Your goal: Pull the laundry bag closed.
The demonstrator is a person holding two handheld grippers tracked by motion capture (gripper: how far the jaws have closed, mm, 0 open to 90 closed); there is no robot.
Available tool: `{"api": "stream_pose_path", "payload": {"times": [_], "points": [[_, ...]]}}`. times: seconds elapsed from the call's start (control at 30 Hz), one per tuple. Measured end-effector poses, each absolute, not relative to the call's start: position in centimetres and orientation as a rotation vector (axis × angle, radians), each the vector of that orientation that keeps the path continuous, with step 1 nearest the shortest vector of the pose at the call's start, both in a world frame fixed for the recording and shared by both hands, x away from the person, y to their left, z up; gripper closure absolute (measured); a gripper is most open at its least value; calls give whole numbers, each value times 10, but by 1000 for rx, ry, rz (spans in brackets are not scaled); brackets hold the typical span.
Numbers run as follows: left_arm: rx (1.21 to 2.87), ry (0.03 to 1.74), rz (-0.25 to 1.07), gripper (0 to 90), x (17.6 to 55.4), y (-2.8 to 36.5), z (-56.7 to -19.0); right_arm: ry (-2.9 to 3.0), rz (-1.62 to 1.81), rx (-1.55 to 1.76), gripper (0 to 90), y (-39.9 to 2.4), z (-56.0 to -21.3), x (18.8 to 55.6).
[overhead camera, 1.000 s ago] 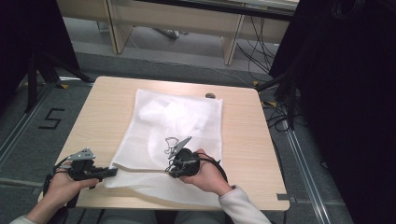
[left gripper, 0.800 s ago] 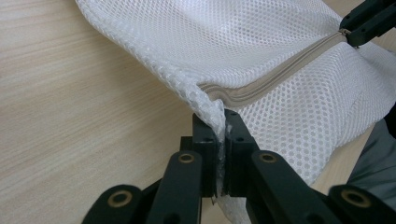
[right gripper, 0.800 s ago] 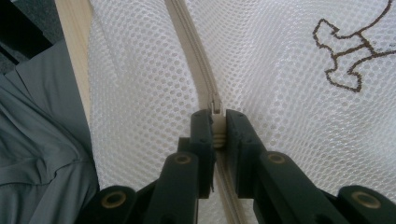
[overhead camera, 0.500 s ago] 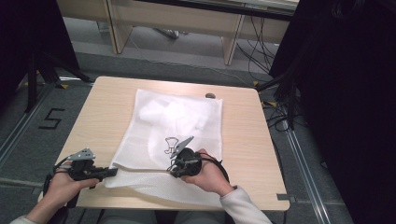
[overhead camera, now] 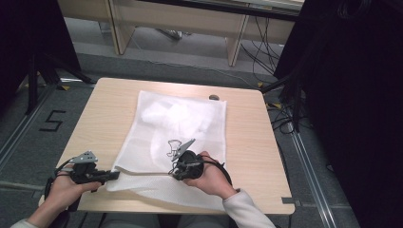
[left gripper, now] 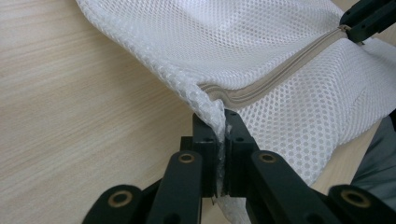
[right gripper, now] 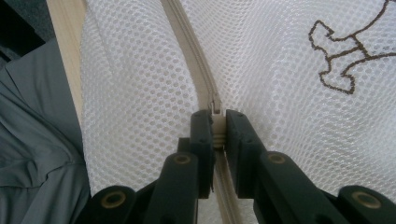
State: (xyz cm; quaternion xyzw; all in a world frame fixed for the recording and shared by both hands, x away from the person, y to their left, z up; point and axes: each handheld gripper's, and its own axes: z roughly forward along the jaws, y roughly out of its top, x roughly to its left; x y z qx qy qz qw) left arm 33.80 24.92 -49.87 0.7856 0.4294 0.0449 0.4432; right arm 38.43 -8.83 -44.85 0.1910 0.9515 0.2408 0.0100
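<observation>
A white mesh bag (overhead camera: 180,137) lay flat on a wooden table (overhead camera: 247,142), a little toward 12 o'clock from the person's hands, with its near edge reaching almost to the table edge at 6 o'clock. Something white and soft was inside the bag, in its far half. A brown outline drawing (overhead camera: 174,146) was on the mesh near the middle of the bag.

The left gripper (overhead camera: 113,175) was at about 8 o'clock from the bag's centre, held in the left hand (overhead camera: 64,189). In the left gripper view its jaws stood almost closed, and they pinched the corner of the bag (left gripper: 261,56) right where the beige zipper (left gripper: 275,77) ended; a fold of mesh was squeezed between them.

The right gripper (overhead camera: 174,172) was at about 6 o'clock from the bag's centre, held in the right hand (overhead camera: 209,176), with a grey plate (overhead camera: 184,145) on top of it. In the right gripper view (right gripper: 217,122) the jaws were closed nearly all the way on the zipper pull (right gripper: 217,126), which sat on the zipper (right gripper: 191,60) line running away toward 11 o'clock. The brown drawing (right gripper: 348,58) showed at 2 o'clock in that view, and grey cloth (right gripper: 37,154) of the person's clothes was at 8 o'clock, beyond the table edge.

A small dark object (overhead camera: 214,97) lay on the table just beside the far right corner of the bag; I could not tell what it was.
</observation>
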Motion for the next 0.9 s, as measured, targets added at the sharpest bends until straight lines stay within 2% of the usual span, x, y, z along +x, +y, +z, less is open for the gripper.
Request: {"api": "stream_pose_path", "payload": {"times": [0.9], "points": [[1941, 1074, 108, 850, 338, 250, -499, 3014, 639, 594, 824, -92, -454, 386]]}}
